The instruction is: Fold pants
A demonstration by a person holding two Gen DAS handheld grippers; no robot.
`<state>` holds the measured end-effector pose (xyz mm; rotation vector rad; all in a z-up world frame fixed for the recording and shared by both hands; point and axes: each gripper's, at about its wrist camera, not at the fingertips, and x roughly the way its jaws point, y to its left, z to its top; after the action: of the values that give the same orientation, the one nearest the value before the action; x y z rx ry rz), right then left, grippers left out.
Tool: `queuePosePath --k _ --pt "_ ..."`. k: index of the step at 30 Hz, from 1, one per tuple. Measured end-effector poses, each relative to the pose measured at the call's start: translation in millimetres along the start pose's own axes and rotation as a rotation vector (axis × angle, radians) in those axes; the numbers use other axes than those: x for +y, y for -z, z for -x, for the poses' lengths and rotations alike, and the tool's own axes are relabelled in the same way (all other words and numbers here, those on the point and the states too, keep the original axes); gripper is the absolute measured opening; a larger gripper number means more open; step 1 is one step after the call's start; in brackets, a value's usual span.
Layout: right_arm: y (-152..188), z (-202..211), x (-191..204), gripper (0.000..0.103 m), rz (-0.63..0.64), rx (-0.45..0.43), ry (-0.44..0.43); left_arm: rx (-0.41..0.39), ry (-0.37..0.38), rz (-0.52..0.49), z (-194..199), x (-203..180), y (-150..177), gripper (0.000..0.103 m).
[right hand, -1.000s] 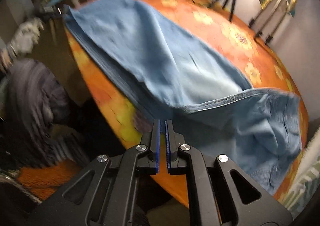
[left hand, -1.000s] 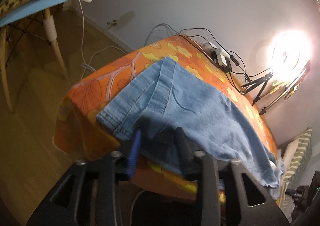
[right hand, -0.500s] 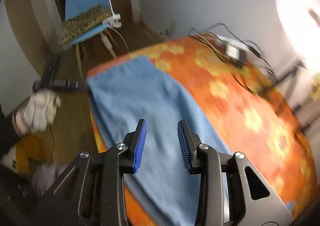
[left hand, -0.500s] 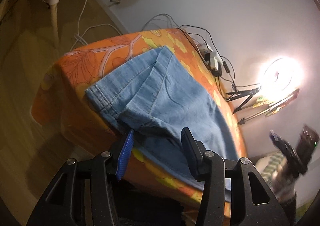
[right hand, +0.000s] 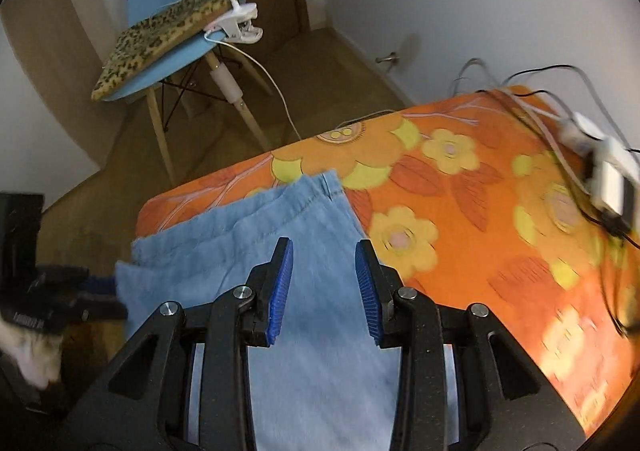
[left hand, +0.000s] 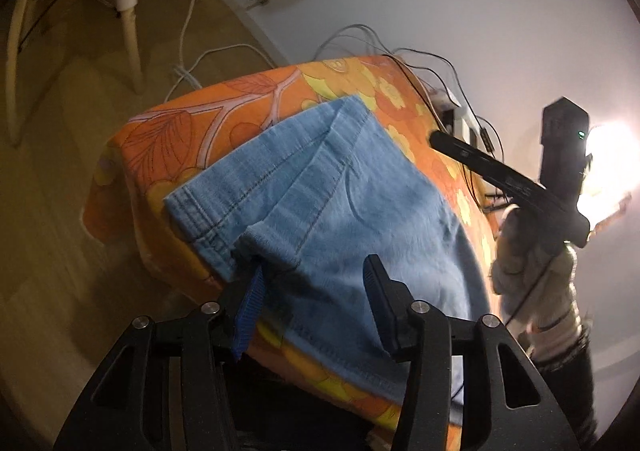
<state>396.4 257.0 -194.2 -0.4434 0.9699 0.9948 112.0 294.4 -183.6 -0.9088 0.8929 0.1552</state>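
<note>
Light-blue denim pants [left hand: 340, 203]: folded flat on orange floral counter [right hand: 460, 187], at its corner. Left hand-held gripper [left hand: 316, 303]: jaws opening, astride the near hem, not pressing. Right hand-held gripper [right hand: 324, 283]: jaws apart, empty, above the denim.

My left view is dim and warm, lit mostly by a lamp [left hand: 612, 155] blazing at the right edge, where its glare washes out the wall and leaves the right tool [left hand: 436, 139] a dark silhouette. The jeans [left hand: 340, 203] lie partly in shadow near my lens. My right view is brighter and more even, though the cloth [right hand: 560, 291] smears with motion blur on the right, and both pictures bow and darken at the fisheye rim.
</note>
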Motion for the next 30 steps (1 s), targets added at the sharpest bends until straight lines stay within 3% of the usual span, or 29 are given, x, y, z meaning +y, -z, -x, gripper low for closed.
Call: queuePosePath --k 6,11,14,16,19,22,30 --pt "-23 -42 2 0.034 0.003 0.011 -0.048 0.004 -0.058 0.038 -13 1 -3 0.05" --pt "-31 -64 7 0.034 0.052 0.05 -0.03 -0.051 -0.089 -0.028 -14 -2 8 0.047" --pt "-29 -71 12 0.033 0.076 0.06 -0.036 -0.072 -0.095 -0.028 -14 0 9 0.036" --pt "-27 -73 17 0.019 0.097 0.06 -0.017 -0.079 -0.094 -0.031 -14 3 10 0.03" --pt "-23 -68 21 0.009 0.122 0.044 0.009 -0.087 -0.099 -0.048 -13 7 10 0.017" --pt "-23 -55 19 0.007 0.12 0.013 0.034 -0.106 -0.094 -0.079 -11 6 11 0.011" --pt "-38 -19 14 0.006 0.071 -0.098 0.021 -0.176 -0.065 -0.119 3 3 6 0.009"
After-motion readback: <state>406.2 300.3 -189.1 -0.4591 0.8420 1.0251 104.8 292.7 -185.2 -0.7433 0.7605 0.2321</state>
